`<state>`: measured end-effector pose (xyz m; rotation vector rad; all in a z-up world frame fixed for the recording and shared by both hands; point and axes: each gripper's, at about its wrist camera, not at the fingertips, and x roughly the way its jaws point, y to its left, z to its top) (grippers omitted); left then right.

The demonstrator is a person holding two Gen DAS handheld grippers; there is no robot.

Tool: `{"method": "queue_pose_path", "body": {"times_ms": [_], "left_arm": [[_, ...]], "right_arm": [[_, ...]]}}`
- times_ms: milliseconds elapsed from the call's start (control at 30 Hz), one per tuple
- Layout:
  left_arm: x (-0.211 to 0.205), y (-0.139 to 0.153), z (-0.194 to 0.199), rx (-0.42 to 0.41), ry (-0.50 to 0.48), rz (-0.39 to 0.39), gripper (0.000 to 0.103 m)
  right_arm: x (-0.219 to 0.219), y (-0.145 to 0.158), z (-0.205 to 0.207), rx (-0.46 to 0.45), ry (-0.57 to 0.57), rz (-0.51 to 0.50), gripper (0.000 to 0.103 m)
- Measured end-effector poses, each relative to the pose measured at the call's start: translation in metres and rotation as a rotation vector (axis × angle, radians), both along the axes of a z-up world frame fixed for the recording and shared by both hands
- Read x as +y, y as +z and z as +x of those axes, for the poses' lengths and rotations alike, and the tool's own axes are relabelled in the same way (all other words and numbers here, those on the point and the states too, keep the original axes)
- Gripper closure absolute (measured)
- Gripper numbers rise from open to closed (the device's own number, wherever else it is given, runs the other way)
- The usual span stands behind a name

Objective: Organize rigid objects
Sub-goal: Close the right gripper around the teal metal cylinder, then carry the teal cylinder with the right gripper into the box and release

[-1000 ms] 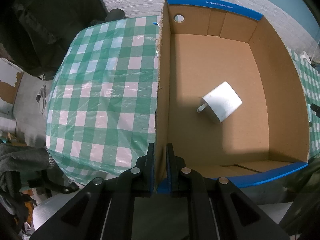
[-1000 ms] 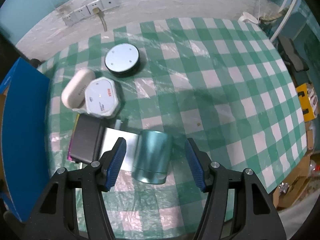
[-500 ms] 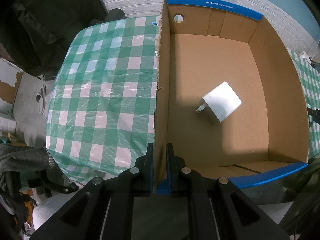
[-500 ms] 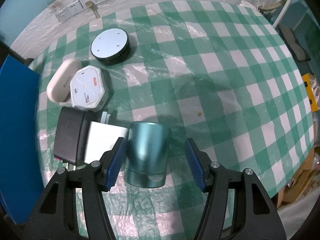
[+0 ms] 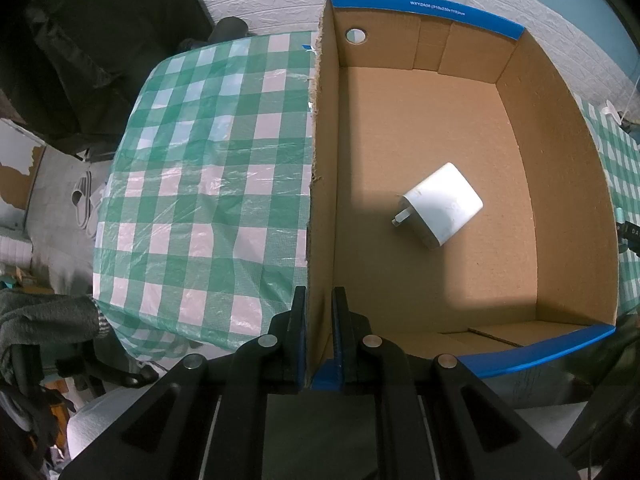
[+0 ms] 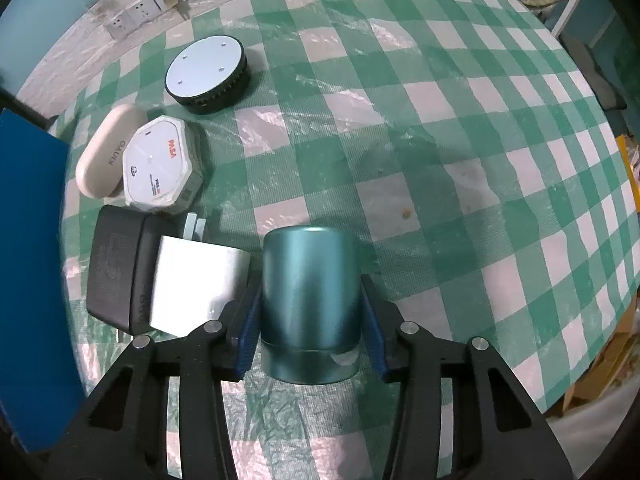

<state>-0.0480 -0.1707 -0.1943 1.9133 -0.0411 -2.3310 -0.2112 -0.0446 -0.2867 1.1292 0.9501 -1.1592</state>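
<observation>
Right wrist view: right gripper (image 6: 310, 322) closing around teal cylinder (image 6: 310, 304); silver block (image 6: 192, 280) at nine o'clock. Left gripper (image 5: 320, 332) pinches box wall (image 5: 320, 200).

Matt cardboard box (image 5: 440, 128), satin-metal teal cylinder (image 6: 310, 300)

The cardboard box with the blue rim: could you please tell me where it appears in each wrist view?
Left wrist view: the cardboard box with the blue rim fills the right half; the left gripper is clamped on its near wall.
Right wrist view: only its blue outer side shows, at the left edge.
Shared landmark: the green-and-white checked tablecloth.
</observation>
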Motion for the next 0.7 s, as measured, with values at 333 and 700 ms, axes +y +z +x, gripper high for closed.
{"method": "queue_pose_path", "body": {"times_ms": [333,700], "left_arm": [[0.001,0.001,0.001,0.003,-0.002,0.004,0.094],[0.003,0.002,0.000,0.004,-0.007,-0.001,0.094]], "right_arm": [[0.007,0.012,-0.004,0.021,-0.009,-0.058,0.059],[0.014,0.050,0.010,0.014,0.052,-0.131,0.059]]}}
